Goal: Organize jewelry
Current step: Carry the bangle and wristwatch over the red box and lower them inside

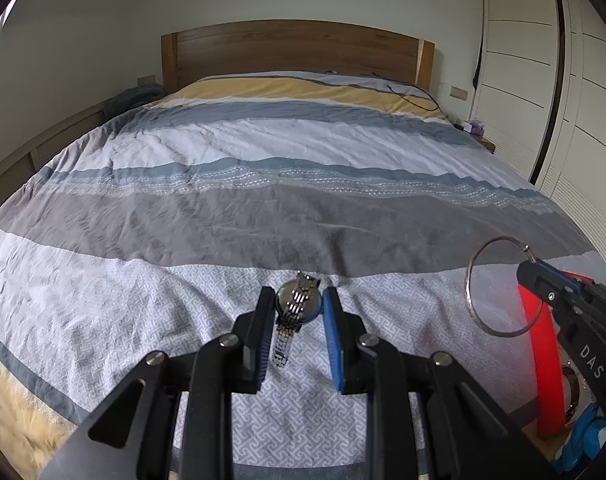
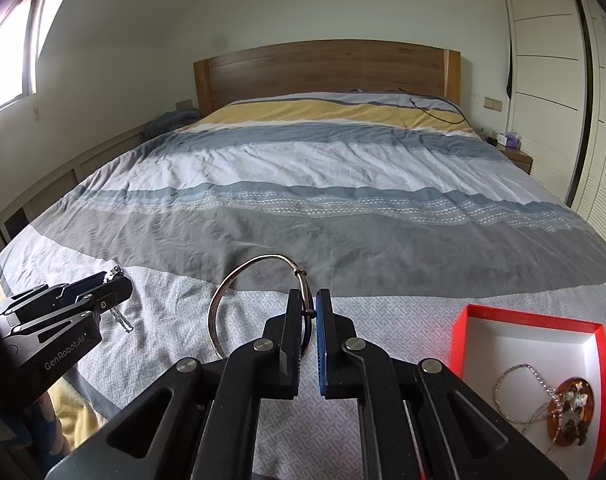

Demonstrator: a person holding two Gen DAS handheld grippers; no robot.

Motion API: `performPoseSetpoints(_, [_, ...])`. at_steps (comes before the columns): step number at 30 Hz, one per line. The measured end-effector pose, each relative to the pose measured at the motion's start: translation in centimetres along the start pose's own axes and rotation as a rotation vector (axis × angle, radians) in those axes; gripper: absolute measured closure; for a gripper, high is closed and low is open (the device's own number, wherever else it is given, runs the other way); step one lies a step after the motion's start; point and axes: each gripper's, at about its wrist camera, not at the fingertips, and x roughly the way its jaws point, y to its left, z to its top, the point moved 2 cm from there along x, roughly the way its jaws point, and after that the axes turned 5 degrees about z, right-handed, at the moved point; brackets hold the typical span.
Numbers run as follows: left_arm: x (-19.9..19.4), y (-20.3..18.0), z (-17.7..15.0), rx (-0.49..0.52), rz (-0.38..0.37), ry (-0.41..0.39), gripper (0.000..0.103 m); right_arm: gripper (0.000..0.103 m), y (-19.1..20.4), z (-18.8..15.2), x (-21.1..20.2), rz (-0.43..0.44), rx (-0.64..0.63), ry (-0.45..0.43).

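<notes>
My left gripper [image 1: 298, 301] is shut on a silver wristwatch [image 1: 295, 304], held above the striped bedspread [image 1: 263, 208] with its metal band hanging down. My right gripper [image 2: 310, 304] is shut on a thin silver bangle [image 2: 231, 288], whose hoop stands out to the left of the fingers. In the left wrist view that bangle [image 1: 473, 280] and the right gripper [image 1: 525, 270] show at the far right. The left gripper [image 2: 117, 280] shows at the left of the right wrist view. A red box [image 2: 527, 318] with a white inside lies at lower right, holding a silver chain [image 2: 543, 392] and an amber pendant [image 2: 575, 412].
A wooden headboard [image 2: 327, 68] closes the bed's far end. A black cable [image 2: 435, 110] lies on the yellow stripe near it. White wardrobe doors [image 2: 551, 92] run along the right, with a small nightstand [image 2: 519, 156] beside them. A window [image 2: 7, 64] is at left.
</notes>
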Motion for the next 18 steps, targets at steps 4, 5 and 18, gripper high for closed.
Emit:
performPoseSetpoints(4, [-0.4,-0.8,-0.1,0.013,-0.011,-0.005,0.081,0.096,-0.6,-0.1,-0.6,-0.009,0.005,-0.003])
performPoseSetpoints(5, [-0.5,-1.0,-0.1,0.017,-0.014,-0.005,0.081,0.096,-0.8,-0.1,-0.8,-0.012,0.006,-0.005])
performPoseSetpoints(18, [-3.4,-9.8,-2.0,0.116,-0.128,0.011,0.081,0.096,-8.7,-1.8,-6.7,-0.134,0.101,-0.077])
